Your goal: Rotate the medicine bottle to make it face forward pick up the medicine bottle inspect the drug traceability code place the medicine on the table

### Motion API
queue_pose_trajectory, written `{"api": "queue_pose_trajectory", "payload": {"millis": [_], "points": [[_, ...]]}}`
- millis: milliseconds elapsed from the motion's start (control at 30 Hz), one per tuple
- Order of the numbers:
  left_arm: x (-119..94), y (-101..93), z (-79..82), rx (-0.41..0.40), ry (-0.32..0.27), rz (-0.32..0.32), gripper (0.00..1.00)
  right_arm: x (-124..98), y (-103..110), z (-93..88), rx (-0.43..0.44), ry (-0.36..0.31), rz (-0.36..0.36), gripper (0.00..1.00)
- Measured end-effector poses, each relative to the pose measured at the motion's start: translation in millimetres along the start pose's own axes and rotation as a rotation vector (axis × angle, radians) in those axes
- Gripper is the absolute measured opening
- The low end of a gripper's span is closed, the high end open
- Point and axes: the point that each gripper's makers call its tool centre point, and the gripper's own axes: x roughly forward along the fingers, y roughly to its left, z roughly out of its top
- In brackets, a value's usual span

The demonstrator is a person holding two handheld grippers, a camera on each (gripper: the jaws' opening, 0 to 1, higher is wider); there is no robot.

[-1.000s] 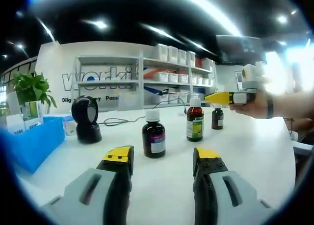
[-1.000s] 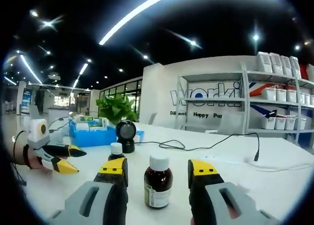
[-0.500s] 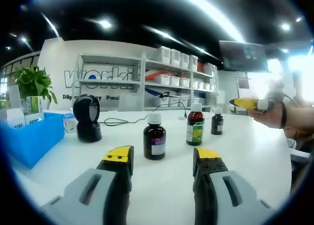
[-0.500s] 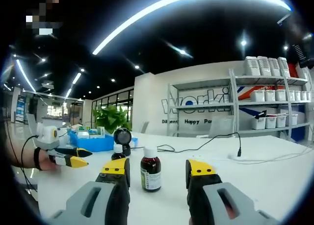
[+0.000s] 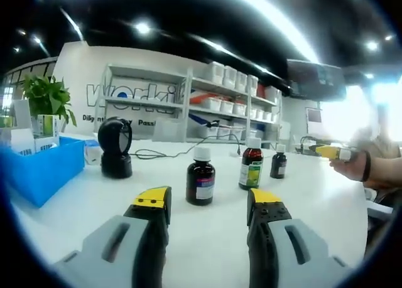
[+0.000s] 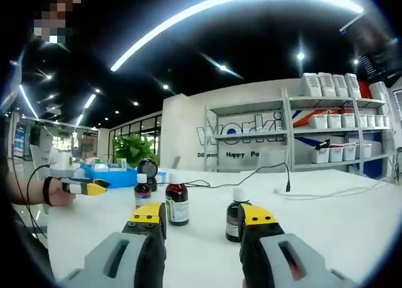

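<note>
Open white table lies straight ahead of the left gripper, nothing between its fingers and the three bottles. The dark bottle stands apart from the green-labelled bottle, with a clear gap between them; the small bottle sits just beyond. To the left, the black scanner and blue bin crowd that side, and a cable trails behind. The right gripper hangs off to the right.
</note>
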Motion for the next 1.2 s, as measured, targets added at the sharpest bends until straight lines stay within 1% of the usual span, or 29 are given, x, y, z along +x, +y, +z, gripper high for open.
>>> {"api": "queue_pose_trajectory", "payload": {"millis": [133, 233, 300, 400, 433, 467, 500, 533, 567, 600, 667, 733, 767, 867, 933, 1067, 1167, 1200], "points": [[-3.9, -3.0, -0.2, 0.026, 0.008, 0.0, 0.39, 0.5, -1.4, -2.0, -0.005, 0.002, 0.008, 0.4], [-10.8, 0.1, 0.1, 0.054, 0.003, 0.002, 0.39, 1.1, -2.8, -4.0, 0.003, 0.003, 0.011, 0.4], [-11.5, 1.9, 4.0, 0.03, -0.02, 0.001, 0.39, 1.2, -3.8, -7.2, 0.013, 0.006, 0.011, 0.4], [-10.4, 5.9, 1.9, -0.023, -0.019, 0.0, 0.39, -0.4, -1.0, -13.3, 0.034, 0.006, 0.028, 0.42], [-10.3, 7.3, 2.4, -0.037, -0.024, 0.003, 0.39, 0.0, -0.9, -14.3, 0.064, -0.001, 0.025, 0.42], [-10.3, 8.5, 2.6, -0.041, -0.027, 0.007, 0.39, 0.3, -1.6, -16.7, 0.059, 0.007, 0.017, 0.42], [-10.2, 8.1, 1.9, -0.042, -0.023, 0.01, 0.39, -0.1, -3.7, -12.9, -0.003, 0.0, 0.004, 0.42], [-10.4, 7.4, 0.9, -0.033, -0.017, 0.012, 0.39, -0.6, -0.7, -11.5, 0.03, -0.011, 0.008, 0.41], [-10.4, 6.0, 0.8, -0.02, -0.015, 0.008, 0.39, -0.8, -0.3, -11.8, 0.036, -0.011, 0.013, 0.42], [-10.1, 1.7, -0.1, 0.008, -0.008, 0.0, 0.39, -2.0, 0.7, -13.2, 0.021, -0.006, 0.015, 0.41], [-9.4, -2.1, -0.6, 0.029, -0.004, -0.01, 0.39, -1.7, 4.3, -16.8, -0.011, 0.007, 0.025, 0.41], [-9.4, -1.3, -0.4, 0.035, -0.005, -0.015, 0.39, -1.0, 9.1, -16.6, -0.009, 0.007, 0.049, 0.41], [-9.7, -2.7, 0.0, 0.033, -0.008, -0.014, 0.39, -1.1, 9.6, -16.9, -0.009, 0.008, 0.051, 0.4], [-10.6, 1.6, 1.0, 0.027, -0.013, -0.001, 0.39, -1.5, 13.1, -16.7, -0.022, 0.008, 0.06, 0.4], [-10.4, 2.3, 0.2, 0.036, -0.008, 0.005, 0.39, -1.6, 13.7, -16.7, -0.029, 0.008, 0.061, 0.4], [-10.4, 1.7, -1.1, 0.052, 0.0, 0.006, 0.39, -2.1, 12.5, -14.1, 0.002, 0.001, 0.068, 0.4], [-10.1, 3.9, -2.3, 0.063, 0.006, 0.013, 0.39, -2.0, 13.5, -14.8, 0.01, 0.015, 0.08, 0.41], [-10.2, 4.1, -2.2, 0.067, 0.006, 0.015, 0.39, -1.8, 14.5, -15.1, 0.049, 0.021, 0.083, 0.41]]}}
